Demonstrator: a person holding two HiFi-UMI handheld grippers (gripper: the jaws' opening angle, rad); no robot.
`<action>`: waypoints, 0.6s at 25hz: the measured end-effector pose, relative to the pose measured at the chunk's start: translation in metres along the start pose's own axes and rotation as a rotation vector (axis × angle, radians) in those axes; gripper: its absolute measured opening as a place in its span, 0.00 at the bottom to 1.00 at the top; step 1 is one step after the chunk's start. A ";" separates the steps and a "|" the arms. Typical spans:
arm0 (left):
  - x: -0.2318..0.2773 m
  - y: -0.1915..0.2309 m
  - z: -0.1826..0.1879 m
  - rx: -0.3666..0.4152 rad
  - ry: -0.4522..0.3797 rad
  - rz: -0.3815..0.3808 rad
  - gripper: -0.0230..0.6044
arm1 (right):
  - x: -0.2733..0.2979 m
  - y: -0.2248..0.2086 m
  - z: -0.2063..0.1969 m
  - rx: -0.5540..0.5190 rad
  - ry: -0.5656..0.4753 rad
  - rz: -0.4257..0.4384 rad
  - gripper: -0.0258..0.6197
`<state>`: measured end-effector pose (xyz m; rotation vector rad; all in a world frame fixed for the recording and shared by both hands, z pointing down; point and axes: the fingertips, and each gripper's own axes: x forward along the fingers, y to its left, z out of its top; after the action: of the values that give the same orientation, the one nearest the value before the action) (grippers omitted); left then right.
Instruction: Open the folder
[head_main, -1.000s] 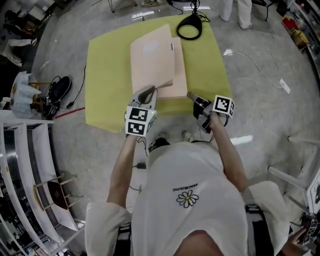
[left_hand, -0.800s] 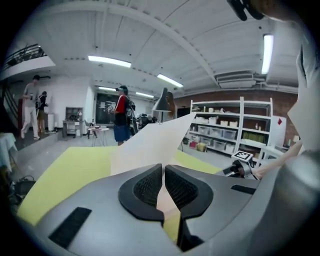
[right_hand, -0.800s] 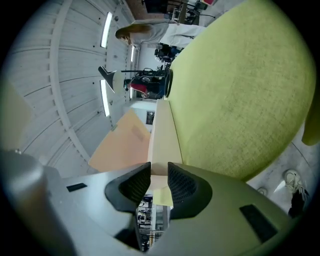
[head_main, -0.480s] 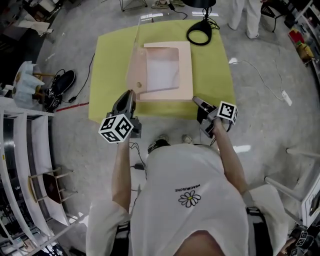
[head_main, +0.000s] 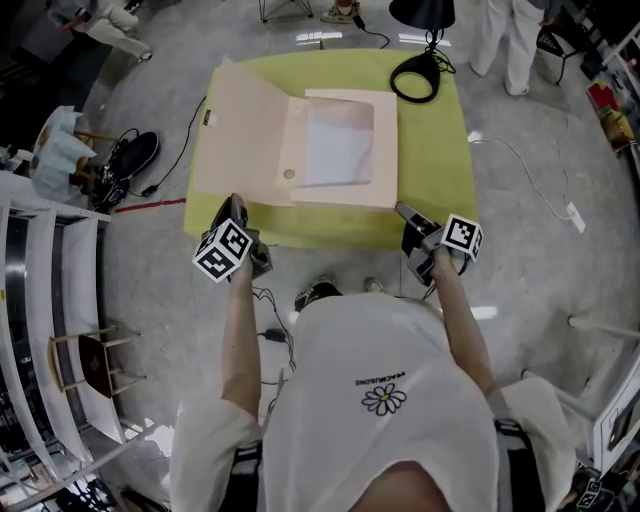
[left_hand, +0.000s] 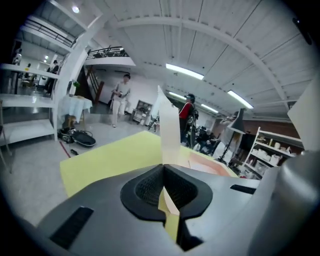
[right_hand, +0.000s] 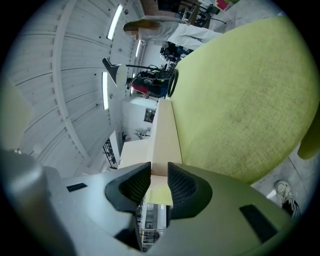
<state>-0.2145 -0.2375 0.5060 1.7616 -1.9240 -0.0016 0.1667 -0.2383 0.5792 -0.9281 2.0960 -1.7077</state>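
Note:
A beige folder lies open on the yellow-green table (head_main: 430, 150). Its cover (head_main: 240, 130) is flat to the left, and its base (head_main: 345, 150), with a white sheet inside, is to the right. My left gripper (head_main: 232, 202) is at the cover's front edge. In the left gripper view, this gripper (left_hand: 164, 167) is shut on the thin cover (left_hand: 167, 130), which rises between the pads. My right gripper (head_main: 402, 210) sits at the base's front right corner. The right gripper view shows the base's thick edge (right_hand: 165, 135) filling the gap of this gripper (right_hand: 159, 172).
A black lamp (head_main: 420, 70) with a ring base stands on the table's far right corner. Shoes (head_main: 130, 165) and cables lie on the floor at the left, beside metal shelving (head_main: 40, 330). A white cable (head_main: 530, 160) trails on the floor at the right. People stand beyond the table.
The cover swung from above the base over to the left and now lies flat. My left gripper moved left with it and rolled. The right gripper stayed put.

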 end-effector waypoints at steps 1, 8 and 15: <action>0.002 0.004 0.000 -0.005 0.003 0.018 0.06 | 0.000 0.000 0.001 -0.005 0.001 -0.004 0.18; 0.015 0.041 -0.006 -0.115 0.053 0.138 0.06 | 0.000 0.007 0.000 -0.068 0.020 -0.055 0.18; 0.017 0.075 -0.034 -0.215 0.142 0.225 0.06 | -0.001 0.008 0.001 -0.089 0.017 -0.066 0.18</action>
<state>-0.2710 -0.2300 0.5673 1.3643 -1.9295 -0.0032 0.1658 -0.2380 0.5710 -1.0227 2.1914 -1.6709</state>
